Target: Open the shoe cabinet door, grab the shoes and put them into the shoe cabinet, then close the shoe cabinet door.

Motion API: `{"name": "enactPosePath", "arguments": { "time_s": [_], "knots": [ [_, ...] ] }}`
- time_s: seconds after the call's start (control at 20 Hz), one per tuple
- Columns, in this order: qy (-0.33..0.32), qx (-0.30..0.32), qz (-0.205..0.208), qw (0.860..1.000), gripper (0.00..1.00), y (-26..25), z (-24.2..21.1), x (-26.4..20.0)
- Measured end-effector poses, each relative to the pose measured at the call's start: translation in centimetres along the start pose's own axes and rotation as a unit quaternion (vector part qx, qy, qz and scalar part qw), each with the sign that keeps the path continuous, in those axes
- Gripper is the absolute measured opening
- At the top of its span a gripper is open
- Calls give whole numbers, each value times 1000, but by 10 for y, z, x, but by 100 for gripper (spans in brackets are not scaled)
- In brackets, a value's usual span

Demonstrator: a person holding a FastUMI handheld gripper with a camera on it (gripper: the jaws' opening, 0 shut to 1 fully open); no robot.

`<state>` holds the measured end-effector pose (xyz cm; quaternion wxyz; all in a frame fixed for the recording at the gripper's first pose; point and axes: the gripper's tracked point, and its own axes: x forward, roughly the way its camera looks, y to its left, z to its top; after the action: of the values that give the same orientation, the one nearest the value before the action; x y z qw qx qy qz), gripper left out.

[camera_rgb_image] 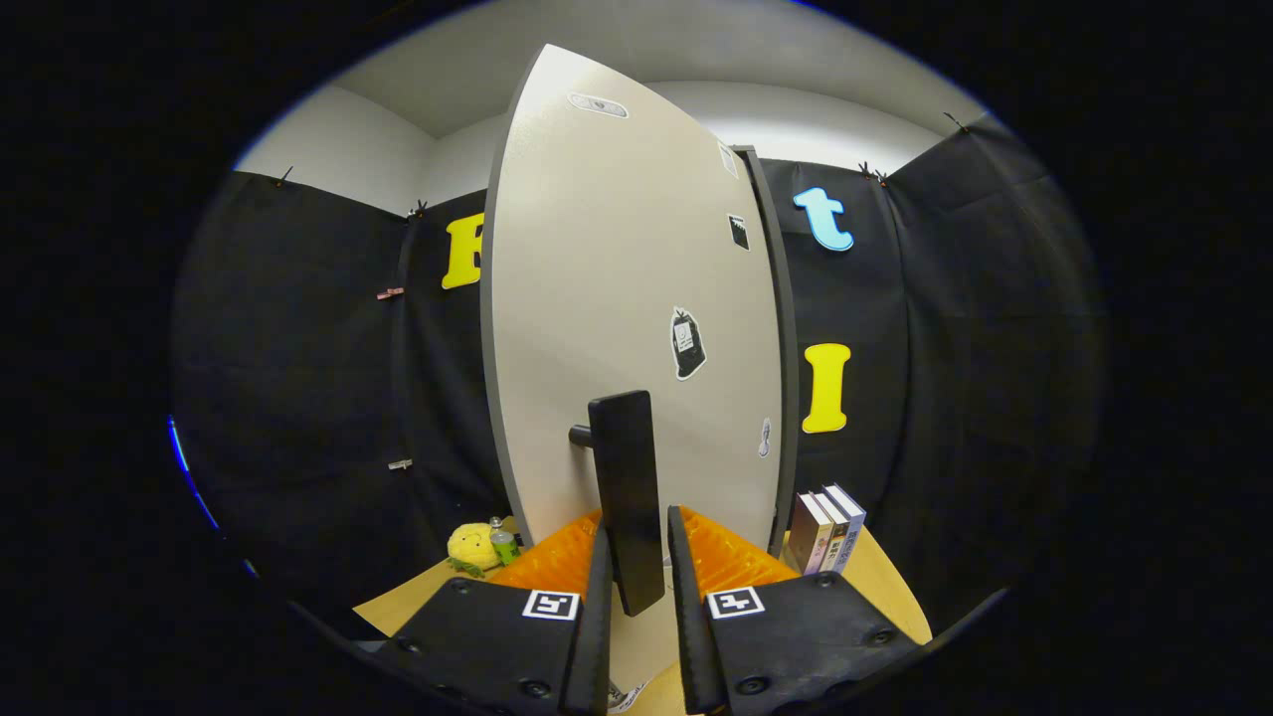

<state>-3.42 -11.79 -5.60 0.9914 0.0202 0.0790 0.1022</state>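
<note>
My gripper point(636, 572) is open around the handle point(627, 497), not clamped; handle runs vertical on the door point(617, 278).

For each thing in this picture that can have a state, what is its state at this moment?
Gripper: fingers on either side of the door handle, small gaps visible, not clearly pressing.
Door handle: upright bar, between the fingers.
Cabinet door: facing the camera; whether it is shut or ajar I cannot tell.
Books: standing upright, right of the door.
Plush toy: lying on the table, left of the door.
Bottle: upright, beside the plush toy.
</note>
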Motion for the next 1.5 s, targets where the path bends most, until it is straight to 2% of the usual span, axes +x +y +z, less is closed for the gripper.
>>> {"name": "enactPosePath", "arguments": {
  "time_s": [0.45,0.5,0.7,1.2,1.5],
  "knots": [
    [20,18,-56,998,31,-48,-11,-5],
    [13,18,-66,998,23,-55,-7,-6],
    [-4,16,-83,996,22,-74,1,-16],
    [-16,-5,-113,993,22,-111,6,-32],
    [-17,3,-112,994,22,-125,6,-40]
  ]
}}
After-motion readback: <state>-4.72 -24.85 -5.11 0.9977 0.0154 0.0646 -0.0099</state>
